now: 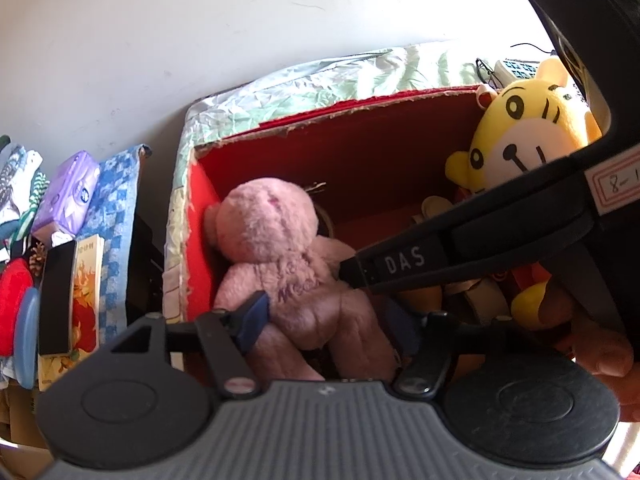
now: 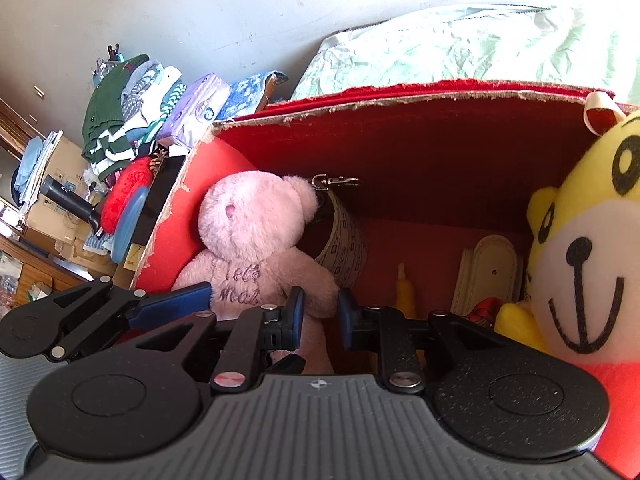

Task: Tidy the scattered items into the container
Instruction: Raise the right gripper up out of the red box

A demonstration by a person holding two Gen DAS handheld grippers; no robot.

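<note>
A pink teddy bear [image 1: 280,256] leans against the left wall inside the red box [image 1: 360,152]. My left gripper [image 1: 330,326] is open, its blue pads either side of the bear's lower body, the right pad clear of the plush. The right gripper [image 1: 354,274] reaches in from the right and is shut on the bear's arm. In the right wrist view that gripper [image 2: 321,314] pinches the pink bear [image 2: 256,240] by the arm. A yellow tiger plush [image 2: 580,240] stands at the box's right end.
A cream oval piece [image 2: 494,264] and a patterned strap with a clasp [image 2: 344,248] lie in the box. Left of it sit a purple tissue pack [image 1: 70,192], a book [image 1: 86,300], folded clothes [image 2: 128,120]. Pale green bedding [image 1: 320,80] lies behind.
</note>
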